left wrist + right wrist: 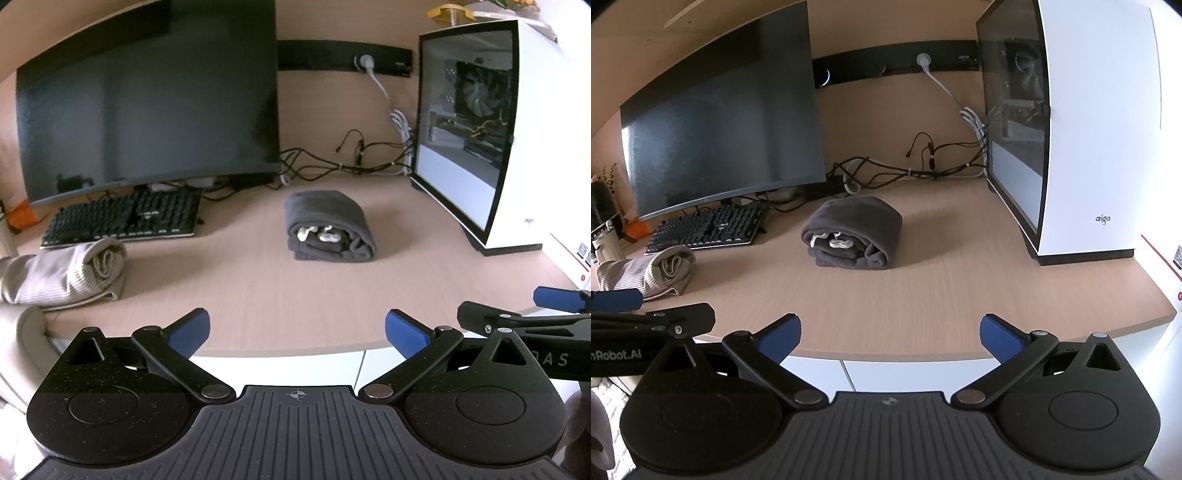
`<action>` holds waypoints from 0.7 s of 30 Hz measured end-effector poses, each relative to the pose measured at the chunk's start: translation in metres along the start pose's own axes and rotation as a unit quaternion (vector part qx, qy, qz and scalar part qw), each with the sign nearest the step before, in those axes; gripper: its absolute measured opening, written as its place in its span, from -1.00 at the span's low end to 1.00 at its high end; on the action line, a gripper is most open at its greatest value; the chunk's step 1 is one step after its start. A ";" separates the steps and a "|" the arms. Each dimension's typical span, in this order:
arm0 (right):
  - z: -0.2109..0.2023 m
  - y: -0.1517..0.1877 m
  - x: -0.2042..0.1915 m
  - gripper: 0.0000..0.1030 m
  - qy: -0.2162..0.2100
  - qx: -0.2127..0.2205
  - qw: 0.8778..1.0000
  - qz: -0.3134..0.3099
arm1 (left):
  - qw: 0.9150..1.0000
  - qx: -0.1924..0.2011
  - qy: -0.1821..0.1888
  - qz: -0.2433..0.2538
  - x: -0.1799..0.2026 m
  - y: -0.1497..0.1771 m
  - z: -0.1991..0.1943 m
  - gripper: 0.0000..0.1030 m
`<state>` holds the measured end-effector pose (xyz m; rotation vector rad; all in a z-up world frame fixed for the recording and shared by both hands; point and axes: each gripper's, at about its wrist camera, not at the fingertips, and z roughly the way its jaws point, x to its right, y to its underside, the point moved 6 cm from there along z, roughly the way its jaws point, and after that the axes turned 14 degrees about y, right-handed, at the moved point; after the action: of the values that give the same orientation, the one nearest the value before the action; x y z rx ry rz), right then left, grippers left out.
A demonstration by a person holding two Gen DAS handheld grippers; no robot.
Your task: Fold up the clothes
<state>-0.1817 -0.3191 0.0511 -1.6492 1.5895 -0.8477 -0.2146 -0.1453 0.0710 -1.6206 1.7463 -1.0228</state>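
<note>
**Sam:** What do you see from your seat?

**Me:** I see a light wooden worktop (314, 295). In the middle lies a dark grey garment (328, 226), folded into a thick bundle. White drawstrings (325, 234) peek out of its near end.

**Sam:** Are you holding it?

**Me:** No. My left gripper (297, 332) hangs over the near edge of the worktop. Its jaws are spread wide and hold nothing. My right gripper (890, 334) is the same, wide apart and empty. Both are well apart from the grey bundle.

**Sam:** Can each camera see the other gripper?

**Me:** Yes, a bit. In the left view the right gripper pokes in at the right edge. In the right view the left gripper (646, 314) pokes in at the left edge. They sit side by side.

**Sam:** Any other clothes?

**Me:** A beige ribbed garment (62, 273) lies rolled up at the left side of the worktop, just in front of a black keyboard (125, 218).

**Sam:** What else is there?

**Me:** A big dark monitor (147, 99) stands behind the keyboard. A white computer case (517, 147) with a glass side stands on the right. A tangle of cables (332, 162) runs along the back between them. A white plug (364, 61) sits in a black strip on the wall.
</note>
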 end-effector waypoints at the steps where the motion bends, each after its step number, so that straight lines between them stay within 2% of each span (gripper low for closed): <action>1: 0.000 0.000 0.000 1.00 0.001 -0.001 1.000 0.000 | 1.000 -0.001 0.001 -0.001 0.000 0.000 0.001 1.00; 21: 0.007 -0.001 0.002 1.00 -0.013 -0.006 1.000 0.005 | 0.999 -0.027 -0.008 -0.022 -0.009 0.003 0.012 1.00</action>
<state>-0.1751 -0.3207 0.0480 -1.6532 1.5867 -0.8109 -0.2055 -0.1388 0.0605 -1.7039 1.7485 -0.9871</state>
